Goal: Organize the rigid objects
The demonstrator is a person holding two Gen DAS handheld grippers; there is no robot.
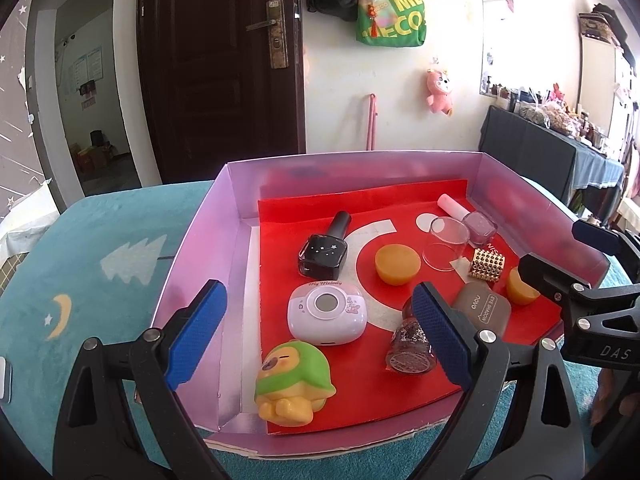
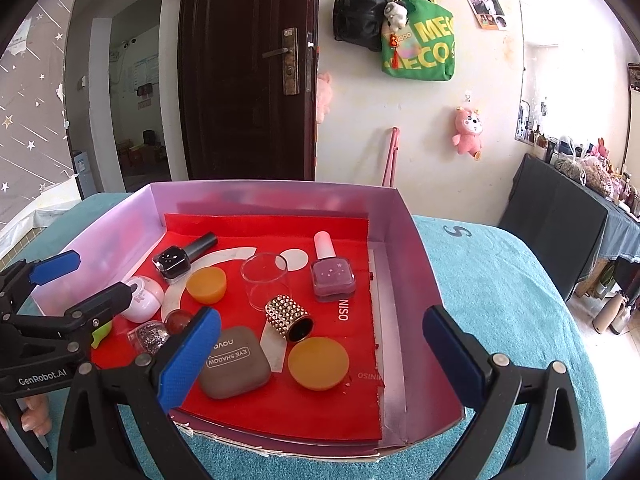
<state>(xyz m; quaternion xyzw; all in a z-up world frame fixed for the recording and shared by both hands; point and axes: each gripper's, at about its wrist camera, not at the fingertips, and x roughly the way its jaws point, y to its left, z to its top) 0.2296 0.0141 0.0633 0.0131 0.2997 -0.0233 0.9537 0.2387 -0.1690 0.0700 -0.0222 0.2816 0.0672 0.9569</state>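
Left gripper [image 1: 320, 336] and right gripper [image 2: 324, 354], both spread wide and empty, hover over the box [image 2: 416, 272] of cosmetics.

You get bright daylight, coming from 3 o'clock side. Window [image 2: 538, 92] washed out white, wall [image 1: 400, 92] near it glowing. Red liner [image 2: 280, 396] very strong colour, shadows soft and small. Pink box wall [image 1: 360, 172] shiny, hazy. Picture bends at edges, corners black. Door [image 1: 216, 60] dark. Middle sharp.
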